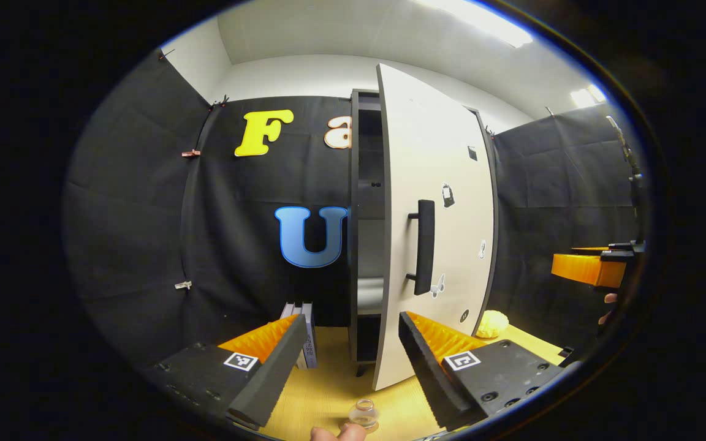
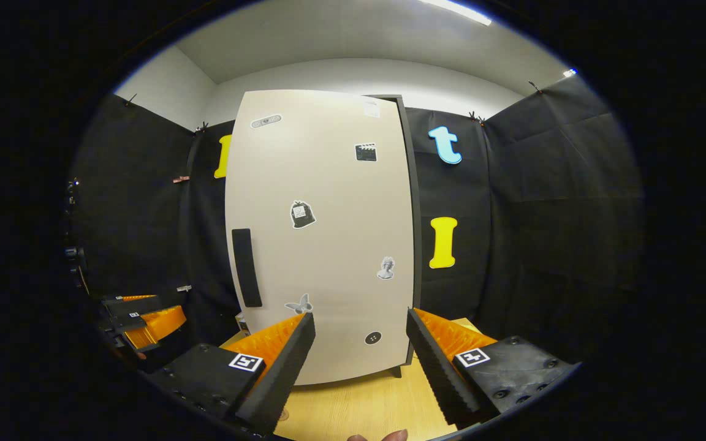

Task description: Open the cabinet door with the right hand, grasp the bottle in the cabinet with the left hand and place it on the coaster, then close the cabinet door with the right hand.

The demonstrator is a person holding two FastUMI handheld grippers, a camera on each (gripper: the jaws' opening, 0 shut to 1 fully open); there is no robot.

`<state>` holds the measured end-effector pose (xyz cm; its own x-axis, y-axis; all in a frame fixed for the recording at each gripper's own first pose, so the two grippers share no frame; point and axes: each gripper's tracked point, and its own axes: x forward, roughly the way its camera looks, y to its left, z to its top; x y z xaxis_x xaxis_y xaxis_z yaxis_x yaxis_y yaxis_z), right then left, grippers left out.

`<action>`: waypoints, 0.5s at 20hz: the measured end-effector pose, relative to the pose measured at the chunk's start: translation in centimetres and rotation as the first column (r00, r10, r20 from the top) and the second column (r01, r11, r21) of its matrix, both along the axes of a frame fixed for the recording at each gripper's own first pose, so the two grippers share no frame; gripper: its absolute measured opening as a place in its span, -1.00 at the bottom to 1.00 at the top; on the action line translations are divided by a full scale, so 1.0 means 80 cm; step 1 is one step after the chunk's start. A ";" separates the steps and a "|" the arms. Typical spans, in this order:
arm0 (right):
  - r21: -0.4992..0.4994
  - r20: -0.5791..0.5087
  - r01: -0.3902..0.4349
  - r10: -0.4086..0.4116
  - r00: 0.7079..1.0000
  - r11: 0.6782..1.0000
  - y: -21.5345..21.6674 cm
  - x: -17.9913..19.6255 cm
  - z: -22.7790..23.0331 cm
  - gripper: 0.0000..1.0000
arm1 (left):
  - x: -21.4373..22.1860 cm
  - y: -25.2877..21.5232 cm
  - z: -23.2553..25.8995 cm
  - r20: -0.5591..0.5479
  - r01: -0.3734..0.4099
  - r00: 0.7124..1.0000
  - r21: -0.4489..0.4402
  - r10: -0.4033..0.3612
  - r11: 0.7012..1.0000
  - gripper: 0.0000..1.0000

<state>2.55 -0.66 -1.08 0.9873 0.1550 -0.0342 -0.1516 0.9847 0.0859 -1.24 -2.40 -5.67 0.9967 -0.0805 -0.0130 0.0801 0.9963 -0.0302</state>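
Note:
The tall cabinet has a cream door (image 1: 445, 245) standing ajar, and dark shelves (image 1: 368, 184) show through the gap. Its black handle (image 1: 425, 245) faces me. My left gripper (image 1: 352, 324) is open in front of the gap, holding nothing. A small clear glass bottle (image 1: 364, 413) stands on the wooden table (image 1: 328, 392) low between the finger bases, touching neither finger. In the right gripper view the door (image 2: 328, 233) and its handle (image 2: 246, 267) are straight ahead. My right gripper (image 2: 360, 321) is open and short of the door.
Upright books (image 1: 305, 331) stand left of the cabinet. A pale yellow lumpy object (image 1: 491, 323) lies on the table to its right. The right gripper (image 1: 592, 266) shows far right in the left gripper view. Fingertips of a hand (image 1: 337, 433) touch the bottle's near side.

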 end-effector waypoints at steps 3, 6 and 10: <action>0.002 0.006 0.016 -0.016 1.000 1.000 -0.010 0.000 0.001 0.95 | 0.001 -0.002 0.002 0.002 -0.003 1.000 0.004 0.003 1.000 0.89; 0.003 0.003 0.021 -0.021 1.000 1.000 -0.015 -0.003 -0.002 0.95 | 0.001 -0.003 0.004 0.005 -0.007 1.000 0.005 0.007 1.000 0.89; -0.002 -0.002 0.024 -0.024 1.000 1.000 -0.017 -0.004 -0.005 0.95 | 0.002 -0.005 0.006 0.007 -0.007 1.000 0.012 0.007 1.000 0.89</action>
